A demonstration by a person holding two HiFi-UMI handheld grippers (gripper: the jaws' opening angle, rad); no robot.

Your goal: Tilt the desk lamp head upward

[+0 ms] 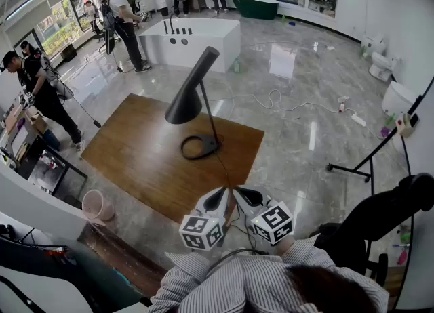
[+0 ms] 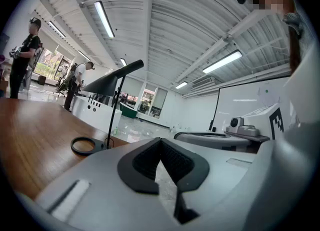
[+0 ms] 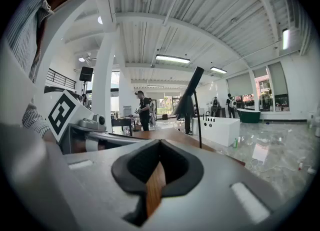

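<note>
Black against brown wood, the lamp (image 1: 196,112) stands near the middle of the counter (image 1: 135,159), its cone head (image 1: 186,101) drooping to the left off a thin stem, its ring base (image 1: 199,148) flat on the wood. We hold the left tongs (image 1: 218,198) and right tongs (image 1: 247,196) side by side at the near edge, both pinched fully together with nothing in them and well apart from the lamp. The tilt has not begun. As we judge it, the main risk is the lamp itself: a tall stem on an open ring looks easy to tip or slide, so a push up on the head with nothing steadying the base could topple it. The smooth cone may also slip out of a shallow pinch, and tongs that arrive closed would only knock it.
</note>
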